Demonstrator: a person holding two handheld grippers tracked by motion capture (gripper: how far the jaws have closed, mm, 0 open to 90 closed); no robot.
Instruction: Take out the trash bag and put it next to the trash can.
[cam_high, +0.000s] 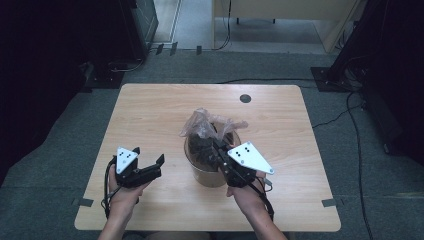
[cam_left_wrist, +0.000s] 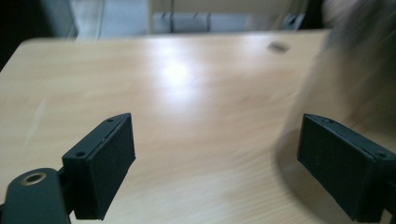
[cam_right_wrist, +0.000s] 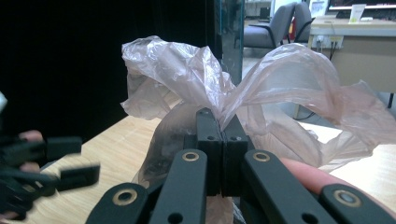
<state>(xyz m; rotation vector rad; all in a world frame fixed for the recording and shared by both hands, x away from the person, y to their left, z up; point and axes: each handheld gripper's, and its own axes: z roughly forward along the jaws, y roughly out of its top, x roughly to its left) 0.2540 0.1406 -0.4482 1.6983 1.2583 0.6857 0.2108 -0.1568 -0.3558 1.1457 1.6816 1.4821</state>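
Observation:
A tan round bucket (cam_high: 212, 175) stands mid-table, lined with a thin pinkish plastic bag (cam_high: 202, 125) holding dark contents. My right gripper (cam_high: 218, 150) reaches over the bucket's rim and is shut on the gathered bag (cam_right_wrist: 261, 88), whose loose plastic flares up to both sides of the jaws. My left gripper (cam_high: 148, 156) hovers just left of the bucket, open, with nothing between its fingers (cam_left_wrist: 105, 163). In the left gripper view the bucket (cam_left_wrist: 336, 88) is a blur at the right edge.
The wooden table (cam_high: 150, 115) has a small dark round cap (cam_high: 245, 98) near its far edge. Cables cross the grey floor beyond. Dark equipment stands to the left and right of the table, and a light desk (cam_high: 280, 20) behind.

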